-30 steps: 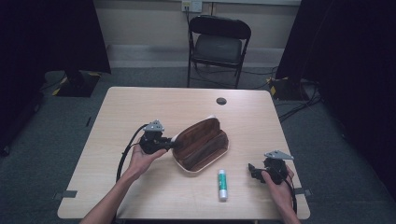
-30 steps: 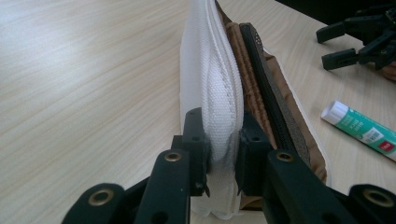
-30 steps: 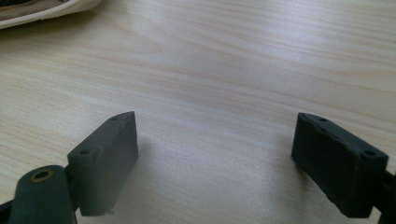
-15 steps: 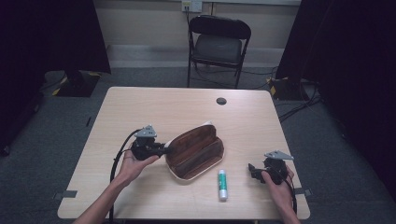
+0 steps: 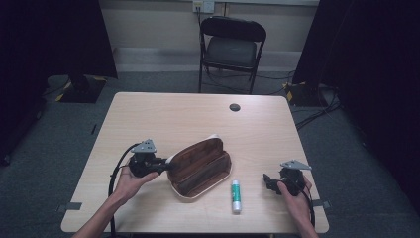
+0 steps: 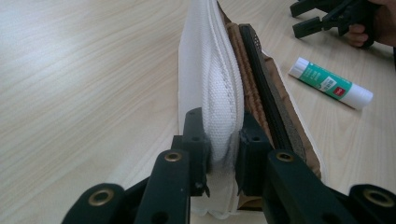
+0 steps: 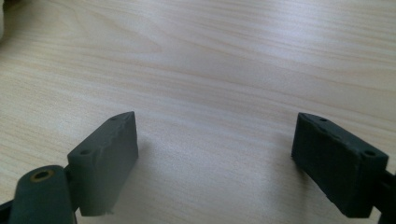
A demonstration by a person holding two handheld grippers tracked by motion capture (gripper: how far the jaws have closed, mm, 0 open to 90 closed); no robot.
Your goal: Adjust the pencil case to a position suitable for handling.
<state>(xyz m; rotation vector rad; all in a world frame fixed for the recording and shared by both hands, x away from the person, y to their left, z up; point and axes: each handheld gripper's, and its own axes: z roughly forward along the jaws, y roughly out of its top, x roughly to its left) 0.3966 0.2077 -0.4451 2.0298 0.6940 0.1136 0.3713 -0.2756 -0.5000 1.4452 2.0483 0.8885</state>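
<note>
A brown pouch (image 5: 200, 166) with a white mesh lining lies open at the middle of the wooden table (image 5: 198, 119). My left gripper (image 5: 168, 164) is at the pouch's left end. In the left gripper view, this gripper (image 6: 223, 149) is shut on the pouch's upright white flap (image 6: 205, 70), with both pads pressing the fabric. A white and green glue stick (image 5: 236, 196) lies just right of the pouch, also in the left gripper view (image 6: 331, 84). My right gripper (image 5: 266, 181) rests near the table's right front corner. Its jaws (image 7: 215, 149) stand wide open over bare wood.
A small black round disc (image 5: 234, 107) sits on the far part of the table. A black folding chair (image 5: 232, 47) stands behind the table. The right gripper (image 6: 322, 14) appears far off at the top of the left gripper view.
My left hand has drawn the pouch left and toward the front edge, and the pouch has turned a little. The right hand and the glue stick have stayed put.
</note>
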